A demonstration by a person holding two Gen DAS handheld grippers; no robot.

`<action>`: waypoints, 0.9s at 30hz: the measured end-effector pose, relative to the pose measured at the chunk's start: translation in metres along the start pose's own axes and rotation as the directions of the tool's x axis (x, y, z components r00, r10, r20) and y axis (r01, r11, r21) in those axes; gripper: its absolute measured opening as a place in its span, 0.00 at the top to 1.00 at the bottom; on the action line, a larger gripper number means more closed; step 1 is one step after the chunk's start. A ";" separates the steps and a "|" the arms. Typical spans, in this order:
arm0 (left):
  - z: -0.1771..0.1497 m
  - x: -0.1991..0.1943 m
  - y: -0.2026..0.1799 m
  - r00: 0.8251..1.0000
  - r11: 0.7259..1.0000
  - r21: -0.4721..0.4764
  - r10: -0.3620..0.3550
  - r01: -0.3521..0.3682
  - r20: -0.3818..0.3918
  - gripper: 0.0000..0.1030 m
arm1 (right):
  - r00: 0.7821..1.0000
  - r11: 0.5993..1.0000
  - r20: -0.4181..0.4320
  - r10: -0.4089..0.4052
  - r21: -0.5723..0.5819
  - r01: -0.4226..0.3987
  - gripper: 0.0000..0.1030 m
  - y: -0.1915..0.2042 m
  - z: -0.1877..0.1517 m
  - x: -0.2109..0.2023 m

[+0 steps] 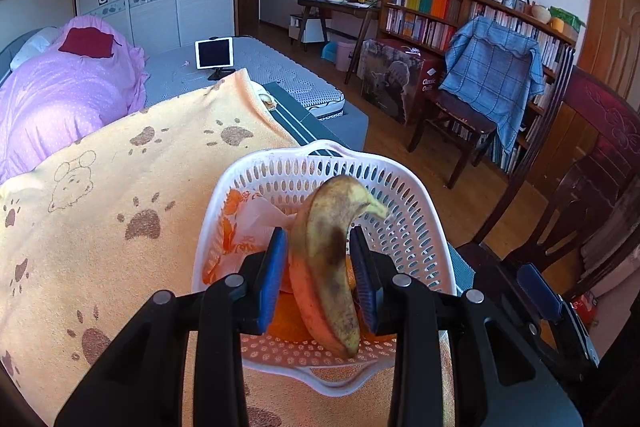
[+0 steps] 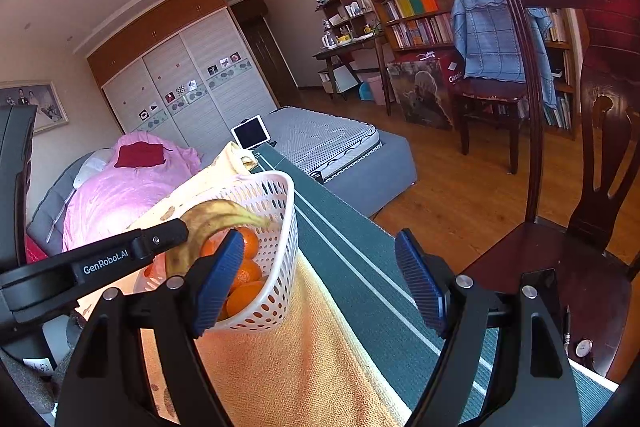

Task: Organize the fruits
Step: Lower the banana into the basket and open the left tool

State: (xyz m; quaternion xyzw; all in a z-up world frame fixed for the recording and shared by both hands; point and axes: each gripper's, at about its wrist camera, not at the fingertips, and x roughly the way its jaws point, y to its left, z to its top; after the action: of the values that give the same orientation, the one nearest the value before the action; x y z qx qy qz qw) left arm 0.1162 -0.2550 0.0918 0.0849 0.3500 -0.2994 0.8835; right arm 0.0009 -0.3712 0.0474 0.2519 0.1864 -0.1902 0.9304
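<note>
Over the near half of the white perforated basket [image 1: 404,227], the left gripper [image 1: 318,267] is closed on a brown-spotted banana [image 1: 328,267], its blue pads [image 1: 276,267] pressing both sides of the fruit about mid-length. The banana stands roughly upright, stem end curling up and to the right, lower end hanging past the near rim of the basket in the left wrist view. Basket sits on an orange towel [image 1: 120,187] printed with paw marks, spread over a green striped table surface [image 2: 352,259]. Basket contents only partly legible from the left view: the banana and gripper block most of the floor, leaving orange patches and a piece of white-and-orange plastic wrap [image 1: 248,223]. The right wrist view resolves them as oranges [image 2: 248,275]; several are visible, exact count unclear since the near finger and basket wall cover some. Right gripper [image 2: 320,279] jaws stand wide apart with nothing between them, positioned right of the basket above the towel edge and table. A second yellowish item [image 1: 267,100] at the towel's far edge is too small to identify.
</note>
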 end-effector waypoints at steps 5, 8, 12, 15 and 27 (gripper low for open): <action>-0.001 -0.007 -0.001 1.000 1.000 0.010 0.005 -0.006 0.025 0.68 | 1.000 1.000 -0.002 0.001 -0.003 -0.001 0.23 -0.001 0.000 0.001; -0.004 -0.010 -0.001 0.999 1.000 0.009 0.018 -0.018 0.030 0.67 | 1.000 1.000 -0.003 0.001 -0.008 -0.001 0.23 -0.001 0.000 0.001; -0.008 -0.016 0.000 0.998 0.999 0.009 0.049 -0.050 0.047 0.55 | 1.000 1.000 -0.005 0.001 -0.012 -0.001 0.23 0.000 0.000 0.001; -0.011 -0.023 -0.001 0.994 0.996 0.014 0.083 -0.084 0.070 0.51 | 1.000 1.000 -0.006 0.002 -0.019 -0.002 0.23 0.002 0.001 0.001; -0.026 -0.052 0.009 0.959 0.973 -0.021 0.230 -0.230 0.167 0.21 | 1.000 0.998 0.015 0.003 -0.067 -0.002 0.16 0.010 0.000 -0.004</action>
State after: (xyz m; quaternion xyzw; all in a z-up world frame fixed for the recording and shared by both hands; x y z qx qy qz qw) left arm 0.0768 -0.2139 0.1070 0.0989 0.2619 -0.2006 0.9388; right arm 0.0023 -0.3623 0.0529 0.2196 0.1851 -0.1846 0.9399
